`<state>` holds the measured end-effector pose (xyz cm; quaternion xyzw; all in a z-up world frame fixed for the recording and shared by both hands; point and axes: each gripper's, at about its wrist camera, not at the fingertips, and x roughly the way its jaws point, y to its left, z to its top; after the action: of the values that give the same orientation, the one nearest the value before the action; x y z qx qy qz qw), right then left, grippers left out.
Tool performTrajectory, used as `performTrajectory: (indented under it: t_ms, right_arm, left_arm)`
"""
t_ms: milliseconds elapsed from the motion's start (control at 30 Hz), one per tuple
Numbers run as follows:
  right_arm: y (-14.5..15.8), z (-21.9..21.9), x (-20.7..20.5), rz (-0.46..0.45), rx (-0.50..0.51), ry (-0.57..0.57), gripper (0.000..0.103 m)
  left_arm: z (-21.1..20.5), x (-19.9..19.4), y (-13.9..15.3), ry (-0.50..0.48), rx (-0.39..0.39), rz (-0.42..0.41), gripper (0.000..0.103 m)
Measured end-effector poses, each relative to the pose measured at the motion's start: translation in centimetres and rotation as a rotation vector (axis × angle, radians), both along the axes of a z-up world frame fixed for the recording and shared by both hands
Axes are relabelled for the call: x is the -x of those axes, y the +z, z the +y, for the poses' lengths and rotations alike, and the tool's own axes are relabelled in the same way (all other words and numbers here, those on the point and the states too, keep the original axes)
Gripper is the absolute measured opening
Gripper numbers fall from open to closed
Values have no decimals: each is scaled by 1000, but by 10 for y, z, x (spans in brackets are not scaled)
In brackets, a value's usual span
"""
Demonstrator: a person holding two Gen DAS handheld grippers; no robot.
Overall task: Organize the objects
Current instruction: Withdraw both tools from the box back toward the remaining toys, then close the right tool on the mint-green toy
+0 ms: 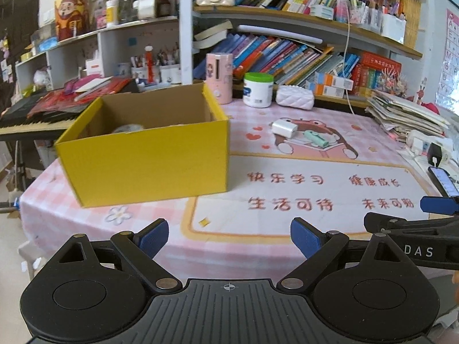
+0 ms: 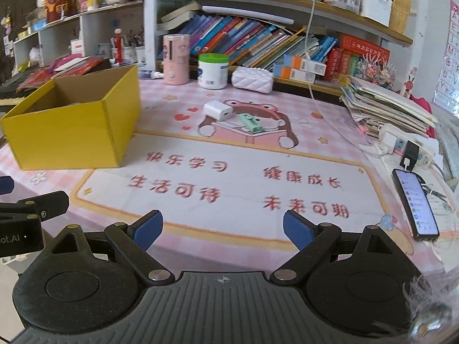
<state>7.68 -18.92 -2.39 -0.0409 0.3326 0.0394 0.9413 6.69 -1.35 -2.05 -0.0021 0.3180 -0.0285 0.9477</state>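
We've got both the left gripper [image 1: 229,238] and right gripper [image 2: 223,230] spread wide and empty, ready to drop the white charger [image 2: 218,109] and green gadget [image 2: 251,122] into the yellow box [image 2: 74,123].

Counts on the table: 1 open yellow cardboard box [image 1: 149,154], something grey inside it, can't tell what. 1 white square charger block [image 2: 218,110]. 1 small mint-green plastic gadget [image 2: 250,122]. 1 tall pink cylindrical canister [image 2: 175,59]. 1 white tub with green lid [image 2: 213,70]. 1 white quilted pouch [image 2: 252,79]. 1 black smartphone, screen lit [image 2: 416,203]. 1 white power strip [image 2: 407,146]. 1 stack of papers and booklets [image 2: 387,106]. 2 grippers: left gripper [image 1: 229,238], right gripper [image 2: 223,229].
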Motion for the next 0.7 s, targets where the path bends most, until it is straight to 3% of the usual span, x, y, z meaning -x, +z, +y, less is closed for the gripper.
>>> performTrajectory:
  t_ms: [700]
  right_arm:
    - [-2, -75, -131, 44, 13, 65, 91]
  left_arm:
    - [-80, -102, -7, 51, 13, 28, 94]
